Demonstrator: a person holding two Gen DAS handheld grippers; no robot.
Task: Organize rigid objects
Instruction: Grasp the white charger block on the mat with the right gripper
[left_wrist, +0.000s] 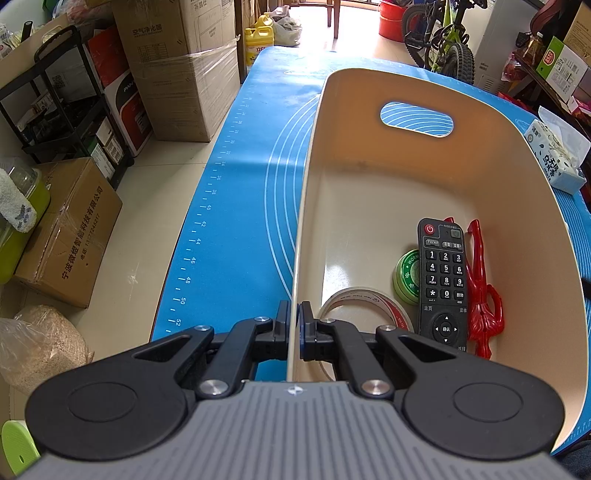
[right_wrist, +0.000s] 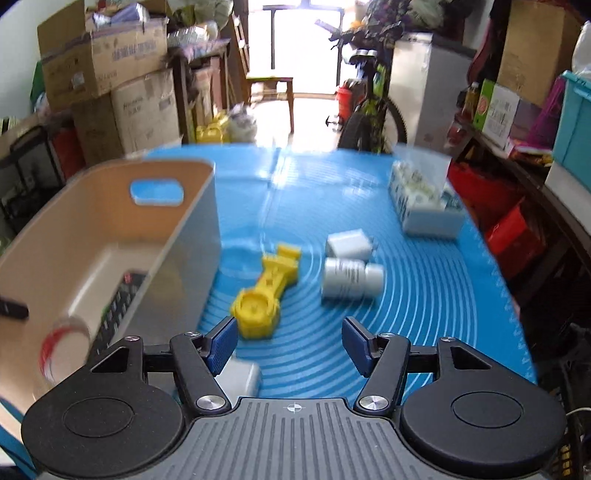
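One cream bin (left_wrist: 369, 177), oval handle cutout.

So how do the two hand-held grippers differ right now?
The left hand-held gripper is shut on the side wall of the cream bin; the right hand-held gripper stands open with nothing between its pads. The left sits at the bin's edge; the right hangs over the blue mat near the yellow toy. Both have blue pads.

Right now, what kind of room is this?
Probably a storeroom or a cluttered room in a home. Taped cardboard boxes are piled along the wall, a bicycle is parked at the back, and the blue mat covers a worktable.
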